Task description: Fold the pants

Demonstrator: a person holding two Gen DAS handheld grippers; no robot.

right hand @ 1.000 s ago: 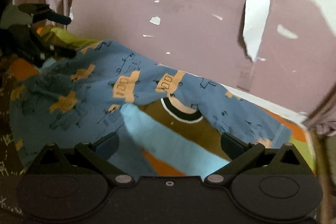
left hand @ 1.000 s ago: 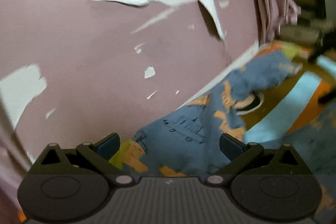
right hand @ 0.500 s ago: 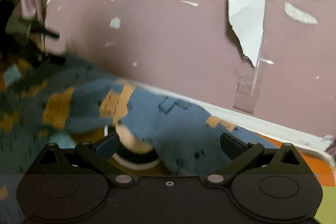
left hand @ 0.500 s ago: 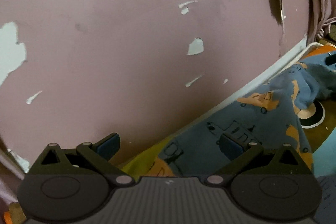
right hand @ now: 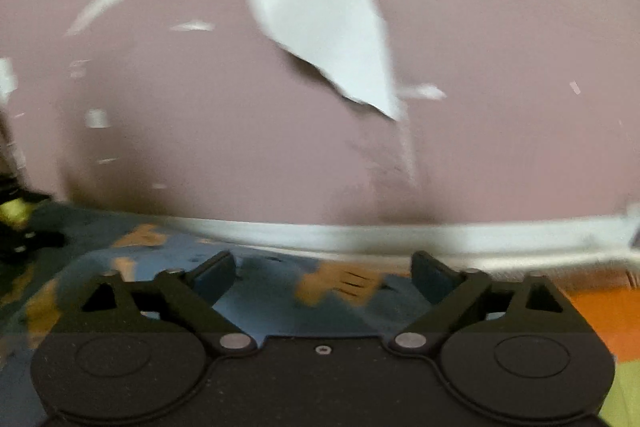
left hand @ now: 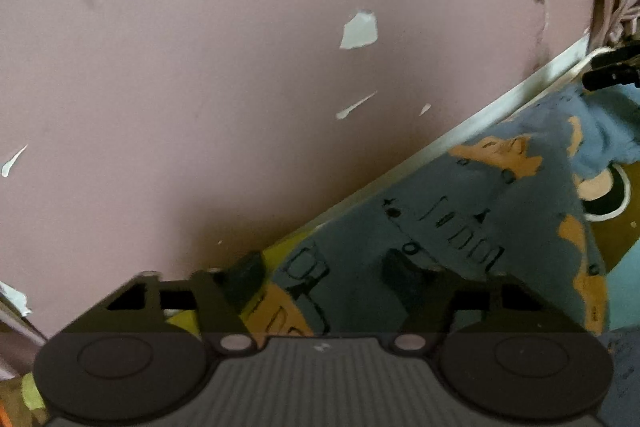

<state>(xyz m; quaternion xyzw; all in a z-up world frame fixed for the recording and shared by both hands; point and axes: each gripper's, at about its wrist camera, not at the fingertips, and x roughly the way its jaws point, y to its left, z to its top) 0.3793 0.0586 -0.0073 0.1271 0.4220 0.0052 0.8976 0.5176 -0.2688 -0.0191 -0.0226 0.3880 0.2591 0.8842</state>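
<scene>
Pants (left hand: 460, 227): one pair, apparently between both closing tools.

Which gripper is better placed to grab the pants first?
Left. The left gripper has just been closing, jaws astride the blue pants near their end. The right gripper is closing too, but its view is blurred and its jaws stand wider.

Left tool (left hand: 320, 273) and right tool (right hand: 322, 273), jaws closing, apparently still apart.

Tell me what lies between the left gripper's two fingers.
Left wrist view: the blue patterned pants lie between the left gripper fingers, whose jaws have just been closing; the pads are not visibly pressing yet.
</scene>
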